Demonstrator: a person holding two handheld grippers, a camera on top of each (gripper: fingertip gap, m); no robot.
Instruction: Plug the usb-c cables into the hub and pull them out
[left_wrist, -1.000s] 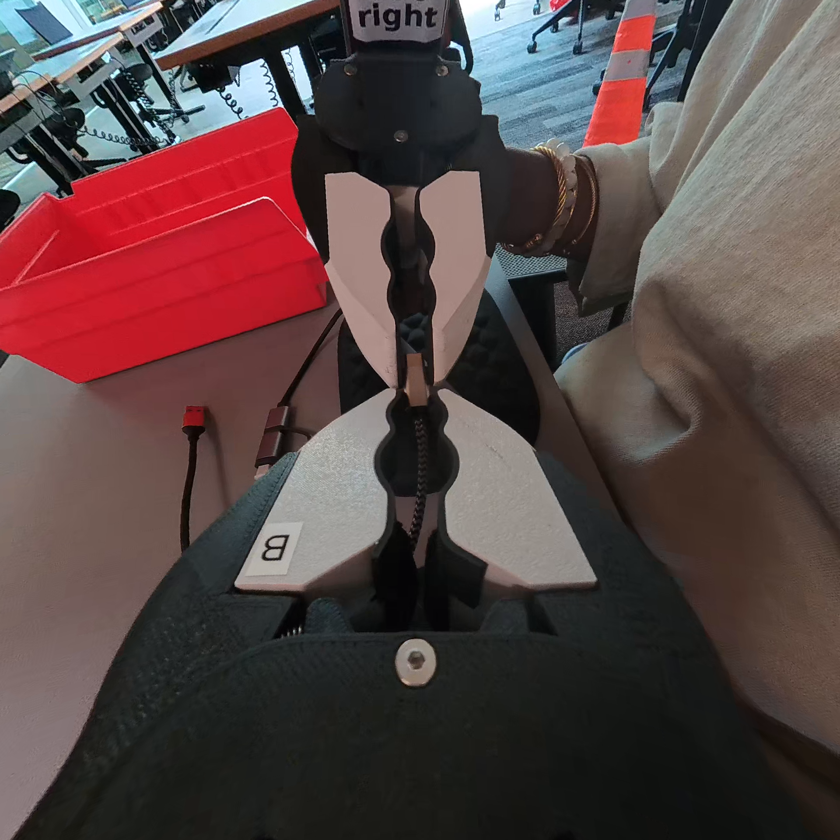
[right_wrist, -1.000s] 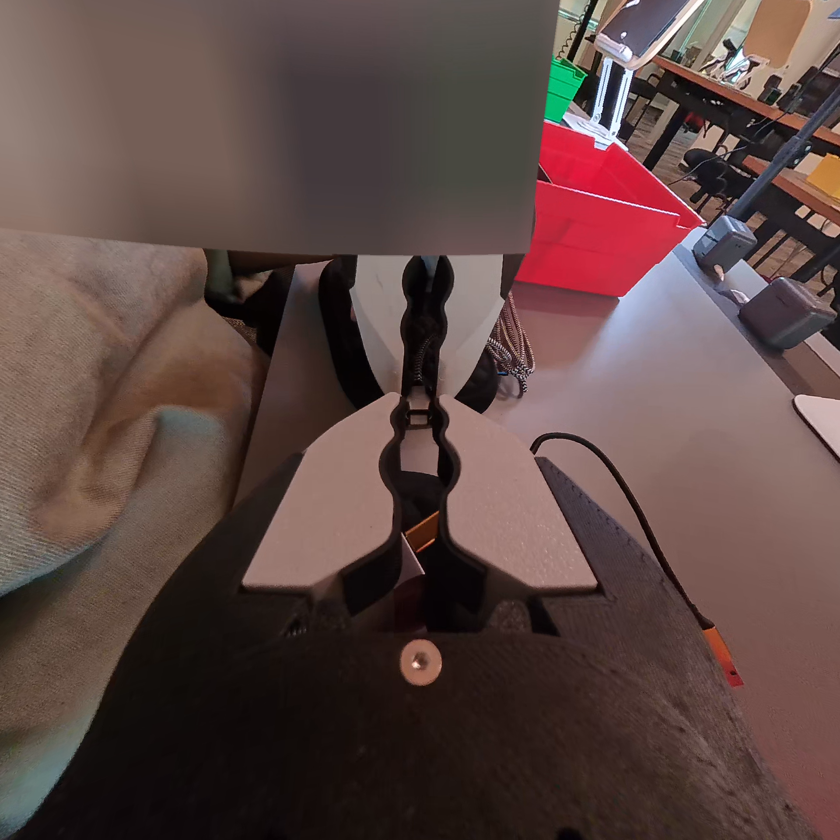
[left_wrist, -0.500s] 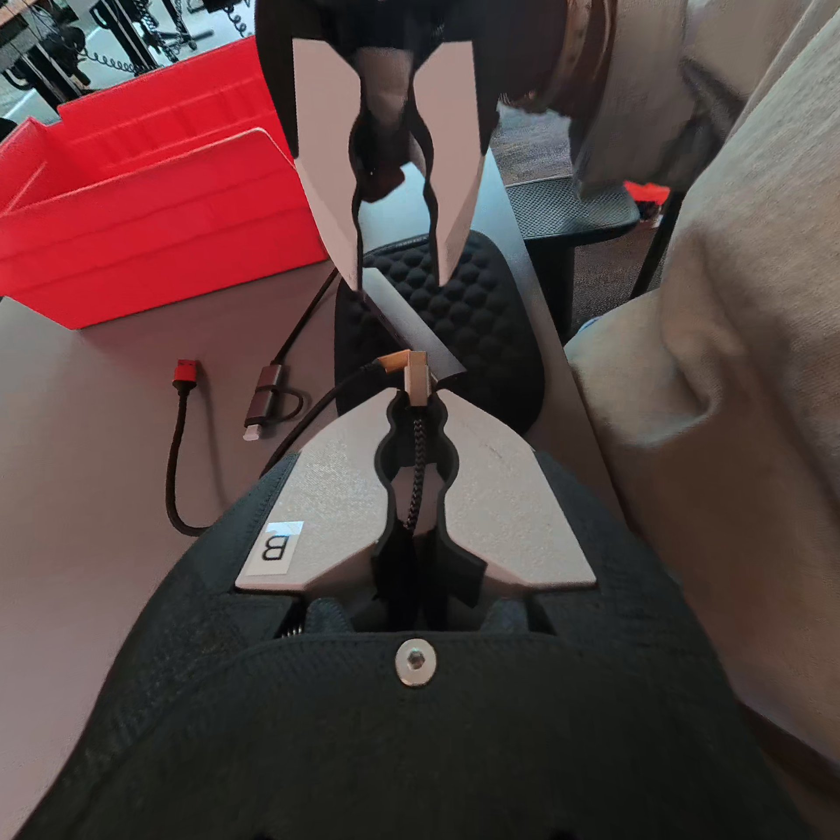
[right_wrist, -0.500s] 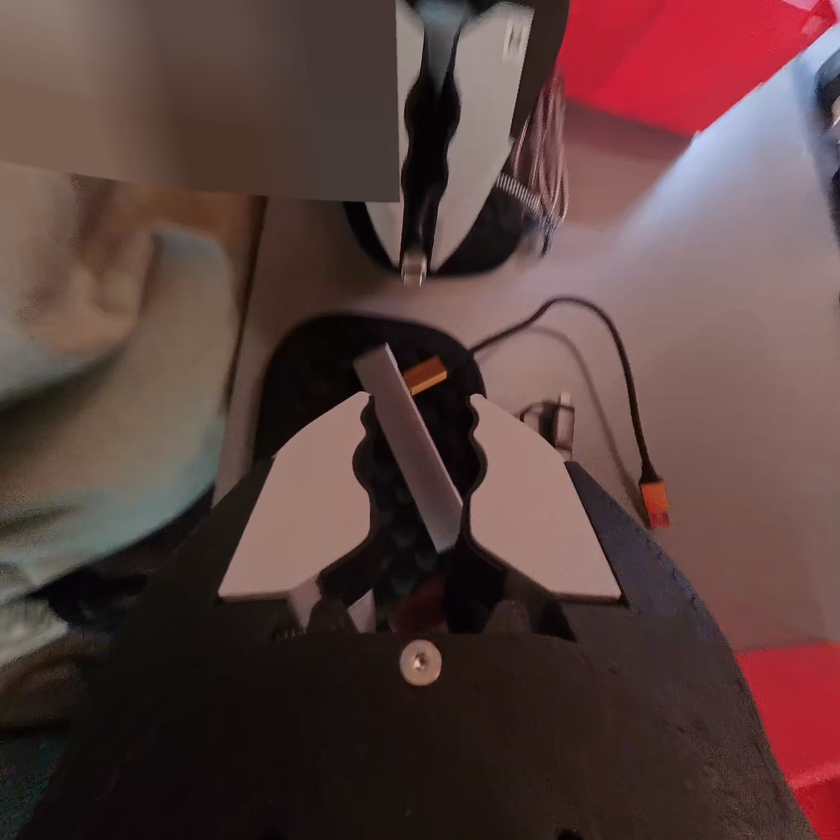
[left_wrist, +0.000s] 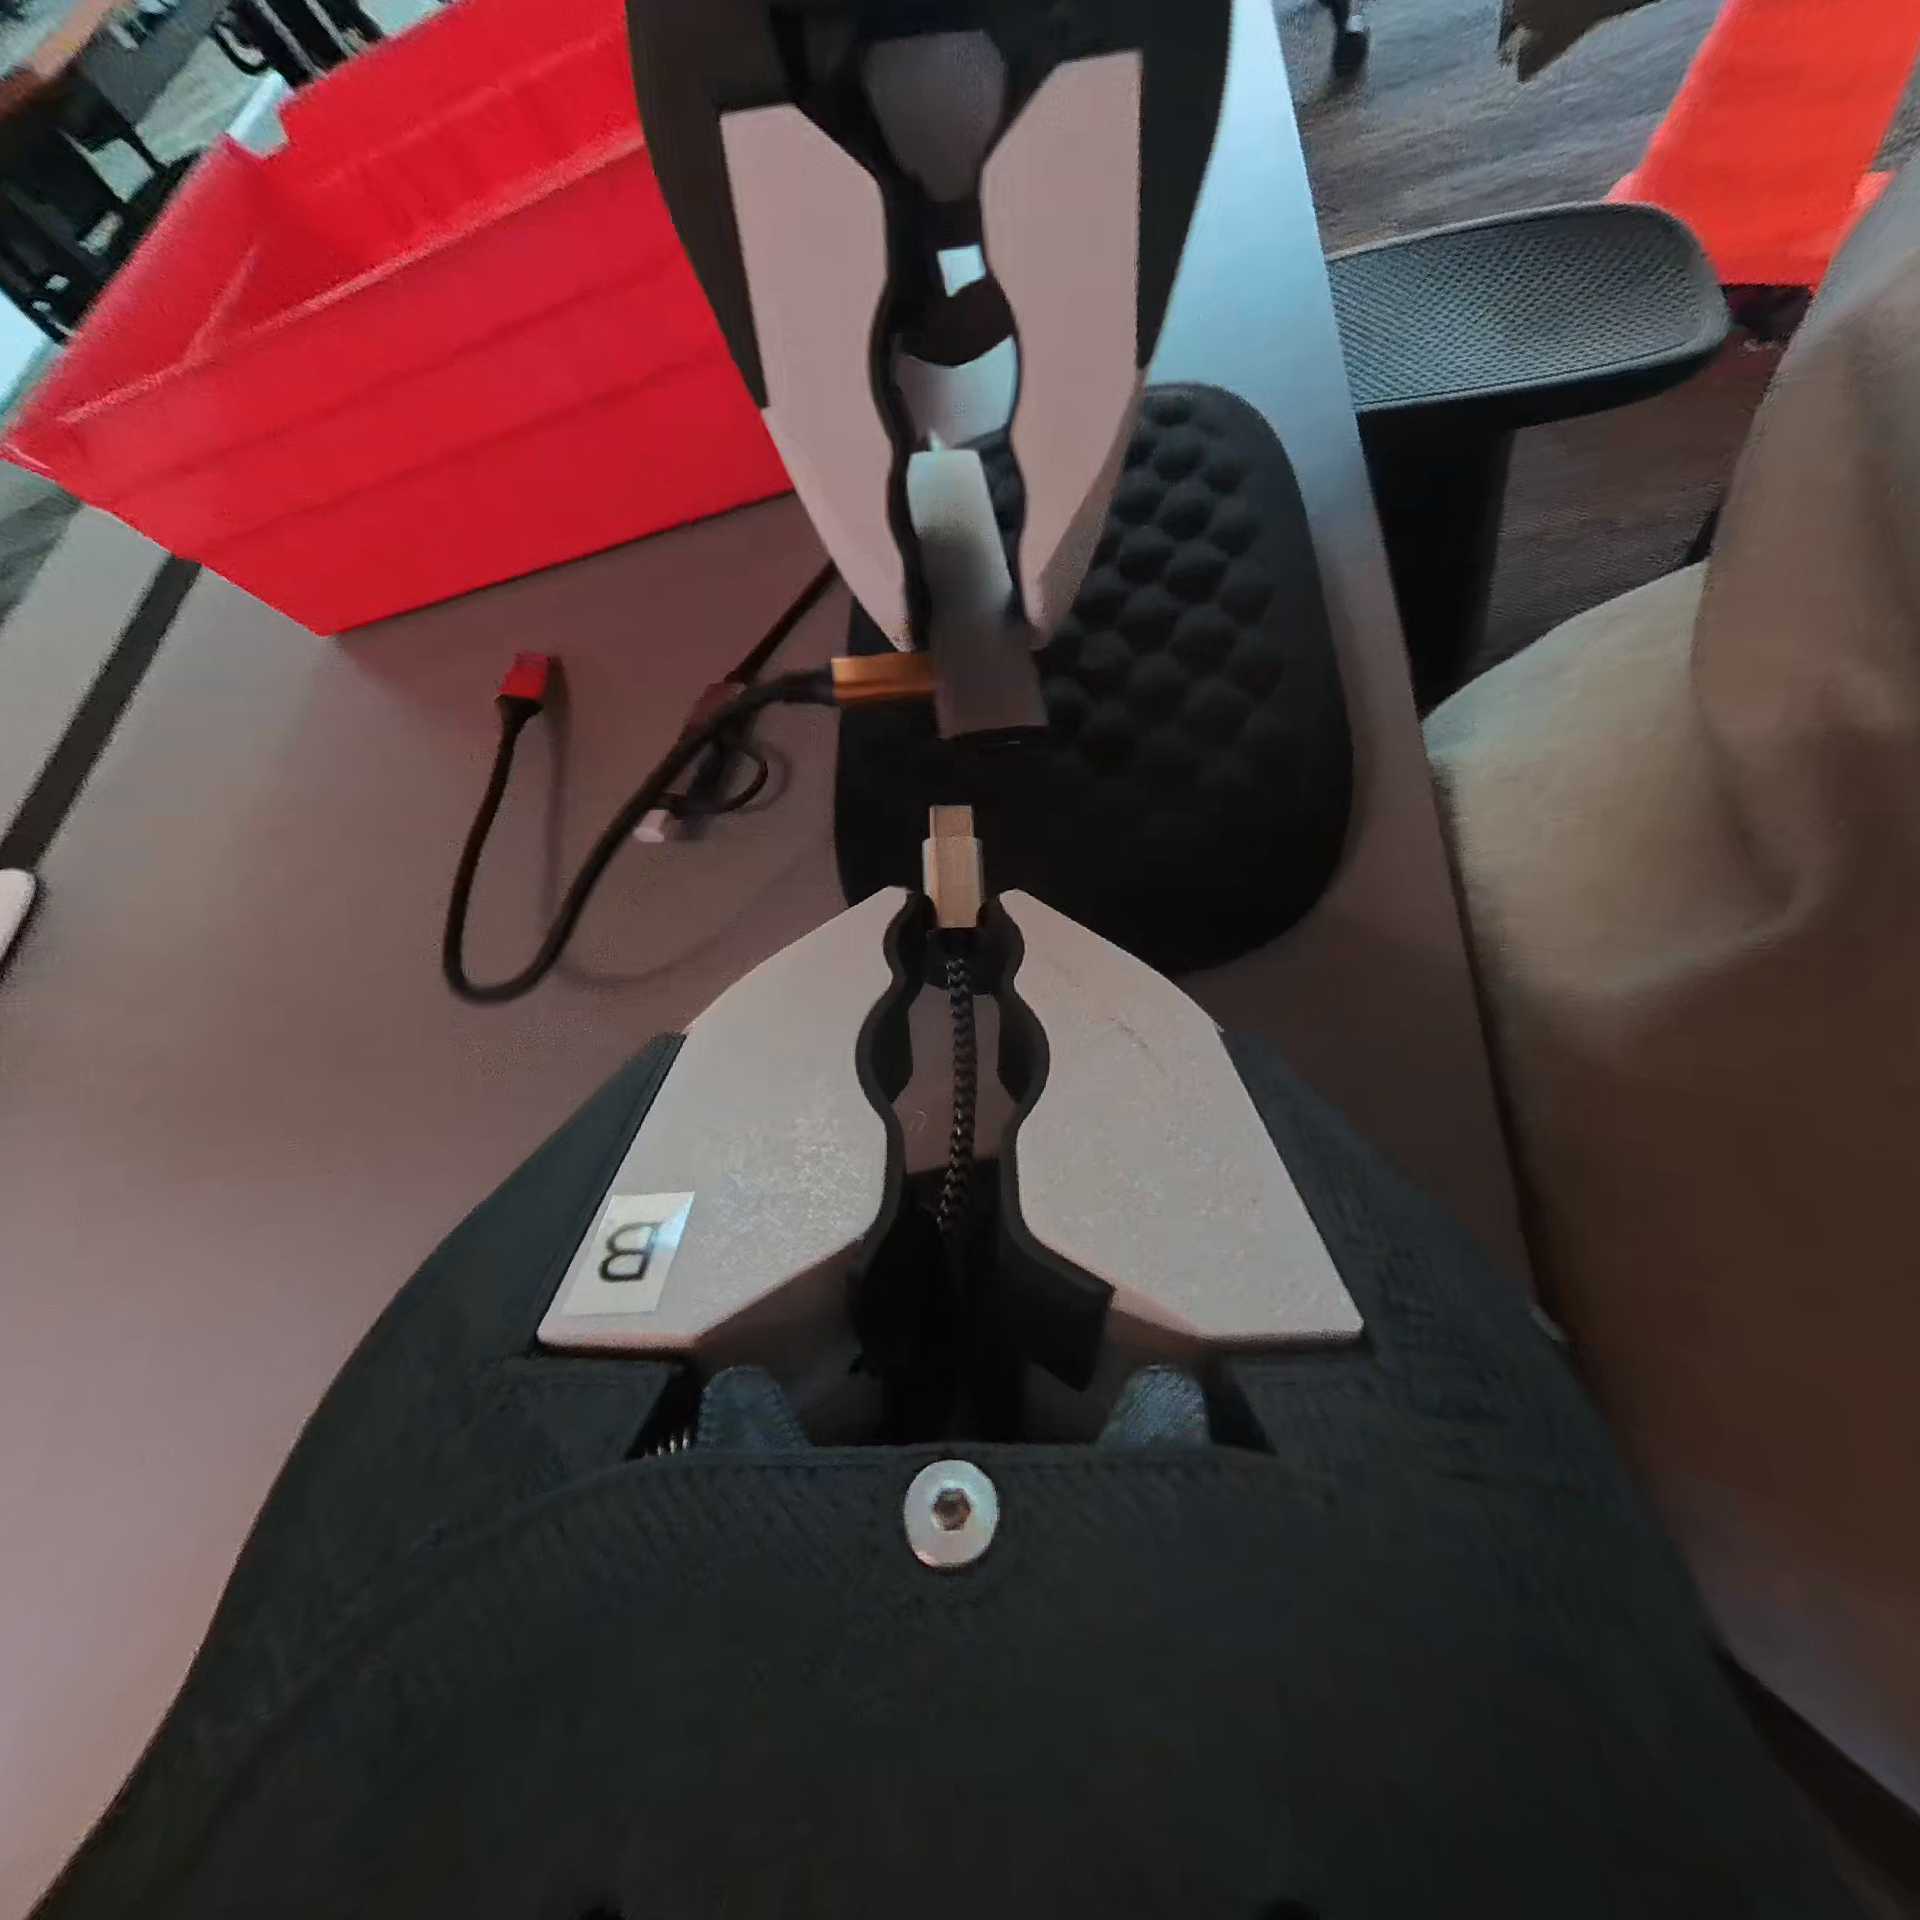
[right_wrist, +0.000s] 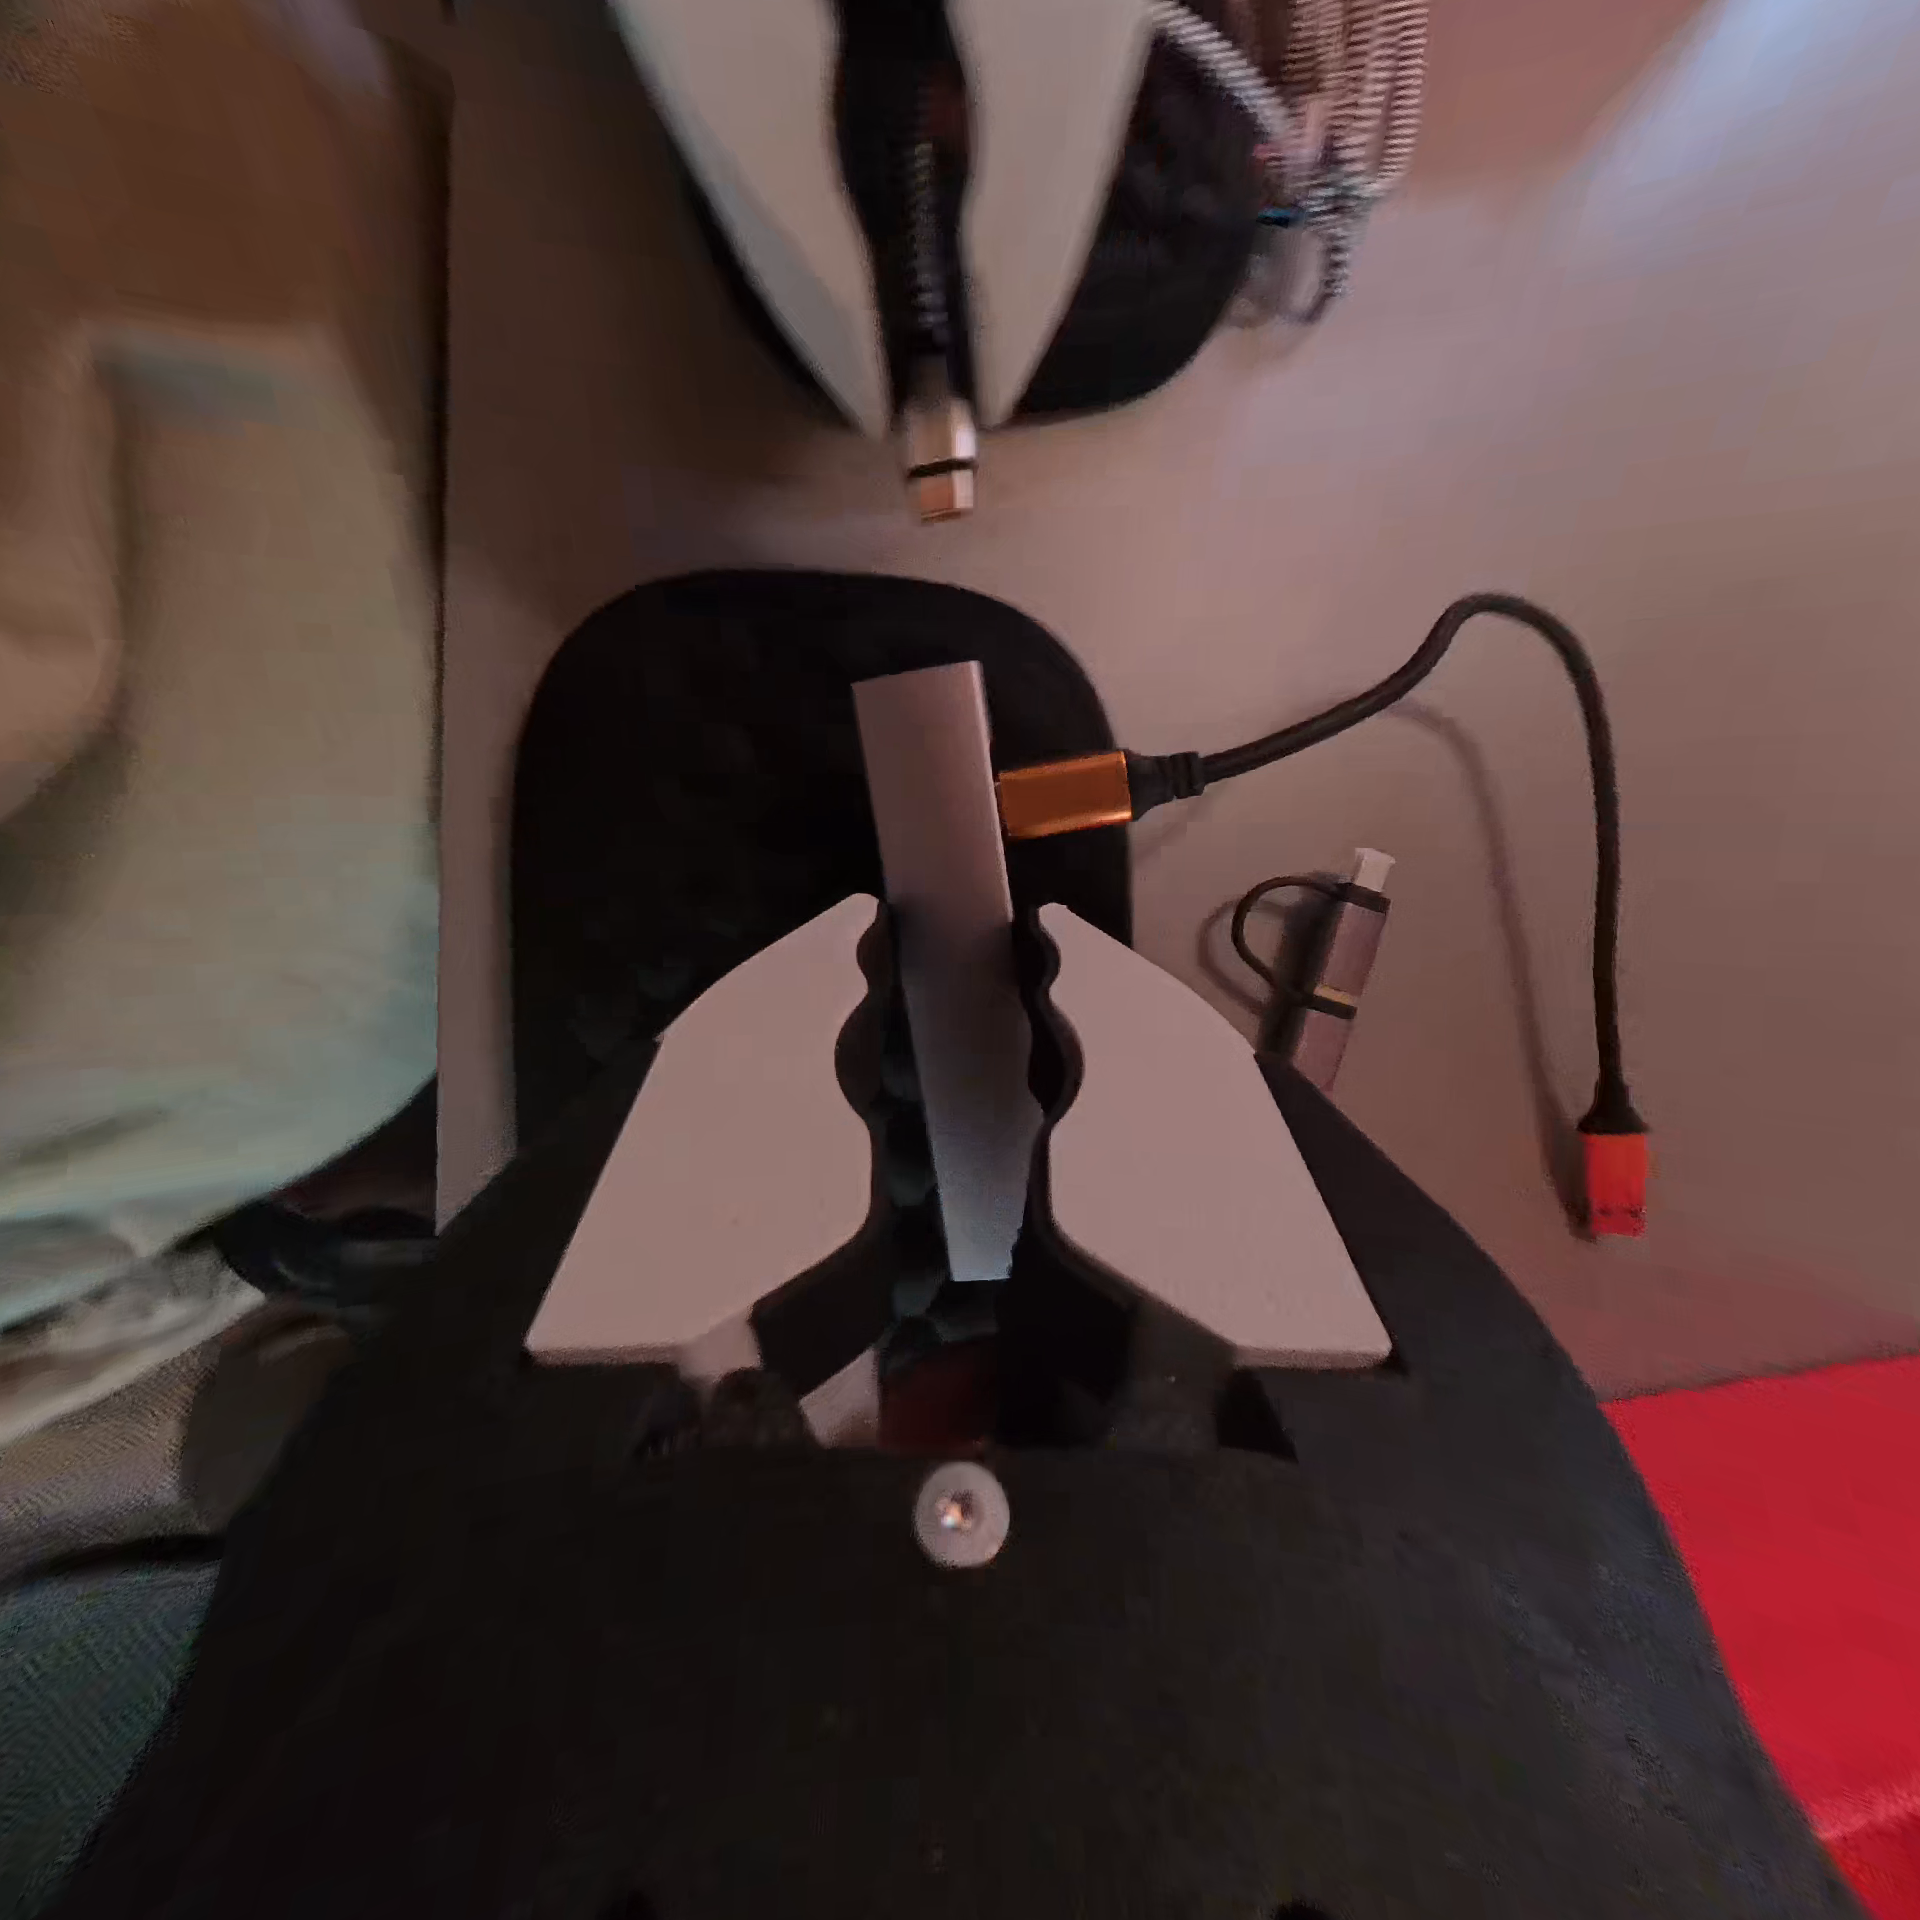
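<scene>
My left gripper (left_wrist: 954, 906) is shut on a silver USB-C plug (left_wrist: 951, 857) with a braided black cable; it also shows at the top of the right wrist view (right_wrist: 935, 410). My right gripper (right_wrist: 956, 920) is shut on a grey bar-shaped hub (right_wrist: 930, 810) that sticks out past its tips. The hub (left_wrist: 977, 634) faces the silver plug (right_wrist: 940, 462) across a small gap, above a black pad (left_wrist: 1164, 675). An orange plug (right_wrist: 1060, 795) with a black cable sits in the hub's side.
A red bin (left_wrist: 416, 343) stands behind on the grey table (left_wrist: 260, 935). A red plug (left_wrist: 525, 681) and a grey adapter (right_wrist: 1335, 977) lie by the pad. A coil of braided cable (right_wrist: 1309, 156) lies behind my left gripper. A person's beige clothing (left_wrist: 1714, 935) and a chair (left_wrist: 1507, 301) border the table's edge. The gap from one gripper's tips to the other's is roughly 8 centimetres.
The silver plug was seated in the hub with the grippers tip to tip. It is now out and the grippers have drawn apart. The hub has slid further out of my right gripper.
</scene>
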